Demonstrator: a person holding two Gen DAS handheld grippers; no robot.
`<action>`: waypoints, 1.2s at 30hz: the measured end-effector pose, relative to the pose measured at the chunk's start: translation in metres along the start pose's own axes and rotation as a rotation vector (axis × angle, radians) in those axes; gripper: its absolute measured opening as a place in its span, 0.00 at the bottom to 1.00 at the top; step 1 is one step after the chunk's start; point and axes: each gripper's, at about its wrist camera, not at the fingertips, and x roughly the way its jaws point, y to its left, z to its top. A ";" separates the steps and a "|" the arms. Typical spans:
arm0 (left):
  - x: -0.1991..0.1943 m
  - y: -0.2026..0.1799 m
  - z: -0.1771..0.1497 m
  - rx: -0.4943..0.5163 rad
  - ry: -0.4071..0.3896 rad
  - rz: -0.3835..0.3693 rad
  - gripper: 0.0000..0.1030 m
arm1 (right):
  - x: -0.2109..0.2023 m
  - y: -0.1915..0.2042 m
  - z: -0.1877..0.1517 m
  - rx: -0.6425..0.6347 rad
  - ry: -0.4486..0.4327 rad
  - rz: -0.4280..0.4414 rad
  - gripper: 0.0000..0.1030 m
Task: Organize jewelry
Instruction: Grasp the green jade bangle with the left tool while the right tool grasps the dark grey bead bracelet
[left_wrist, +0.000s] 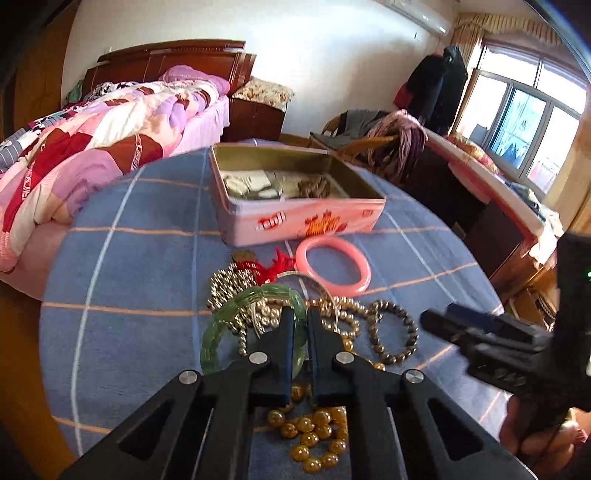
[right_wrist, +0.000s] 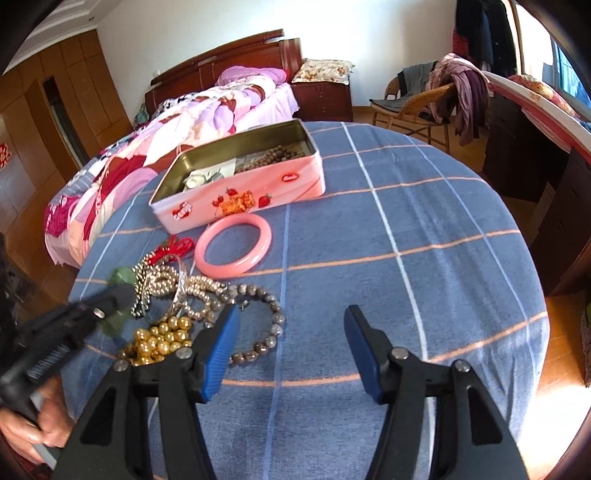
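left gripper (left_wrist: 300, 314) clamps translucent green glass bangle (left_wrist: 221, 325) | right gripper (right_wrist: 291, 321) spread wide, empty | smooth pink ring bangle (right_wrist: 233, 248) at 11 o'clock

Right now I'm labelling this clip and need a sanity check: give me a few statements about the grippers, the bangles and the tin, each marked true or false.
1. The left gripper is shut on the green bangle. True.
2. The right gripper holds the pink bangle. False: its jaws stand wide open and empty over the blue checked cloth; the pink bangle lies on the cloth beside the tin.
3. The pink tin is open, with brown beads inside. True.
4. The golden bead string is already in the tin. False: it lies in the jewelry pile on the cloth.
5. The grey bead bracelet lies on the cloth near the right gripper's left finger. True.
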 end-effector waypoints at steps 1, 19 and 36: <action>-0.003 0.000 0.002 -0.004 -0.009 -0.006 0.05 | 0.003 0.001 -0.001 -0.009 0.011 -0.004 0.54; -0.015 -0.003 0.010 0.004 -0.053 -0.011 0.05 | 0.021 0.019 -0.005 -0.143 0.061 -0.074 0.12; -0.013 -0.004 0.011 0.007 -0.061 -0.017 0.05 | -0.023 -0.001 0.024 0.004 -0.096 -0.009 0.12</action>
